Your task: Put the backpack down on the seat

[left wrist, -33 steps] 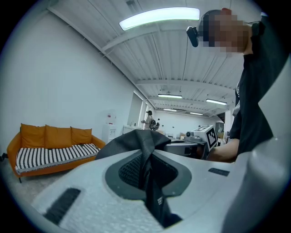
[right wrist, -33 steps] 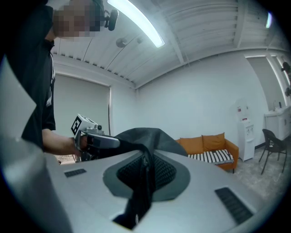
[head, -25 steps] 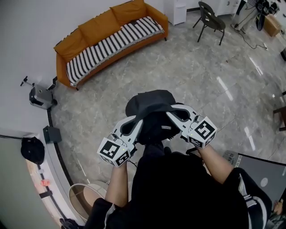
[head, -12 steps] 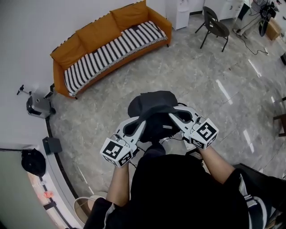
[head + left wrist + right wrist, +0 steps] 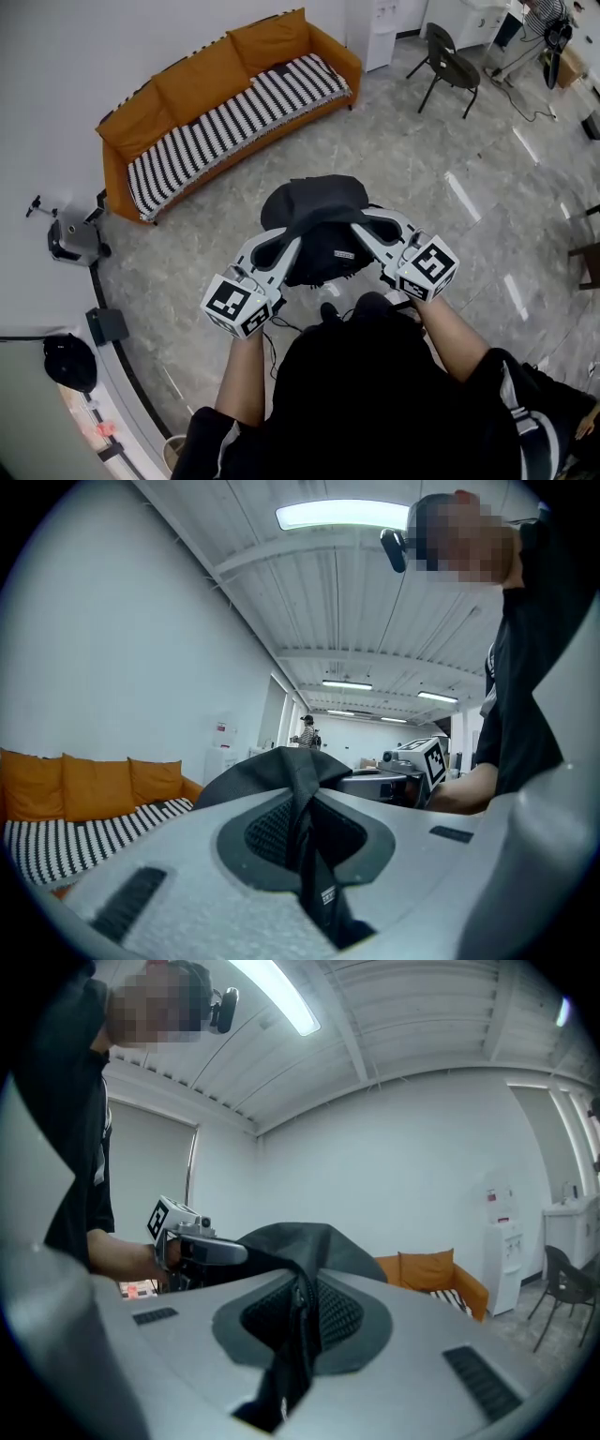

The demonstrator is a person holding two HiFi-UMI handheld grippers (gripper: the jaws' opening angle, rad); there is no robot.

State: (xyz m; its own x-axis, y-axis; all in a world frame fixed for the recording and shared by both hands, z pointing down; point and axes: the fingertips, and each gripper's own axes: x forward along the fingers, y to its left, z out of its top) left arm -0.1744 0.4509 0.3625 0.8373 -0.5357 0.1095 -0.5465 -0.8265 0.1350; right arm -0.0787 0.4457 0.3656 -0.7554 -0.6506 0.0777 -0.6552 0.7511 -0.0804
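Note:
A black backpack [image 5: 317,225] hangs above the floor between my two grippers, carried by its straps. My left gripper [image 5: 298,243] is shut on a black strap [image 5: 305,846] that runs between its jaws. On the other side my right gripper [image 5: 352,231] is shut on a second strap [image 5: 292,1354]. Each gripper shows in the other's view, held by a bare forearm. The seat is an orange sofa [image 5: 178,84] with a black-and-white striped cover [image 5: 225,112], against the wall ahead and to the left; it shows too in the left gripper view [image 5: 84,789] and the right gripper view [image 5: 427,1274].
A dark folding chair [image 5: 448,64] stands at the back right near a white cabinet [image 5: 373,28]. A small grey device [image 5: 73,236] and a black box [image 5: 106,325] sit by the left wall. Grey marble floor [image 5: 412,178] lies between me and the sofa. A person stands far off.
I have walked forward with the backpack: the sofa and chair have shifted in the head view and the floor device has slid down and left. Both grippers keep their hold on the straps.

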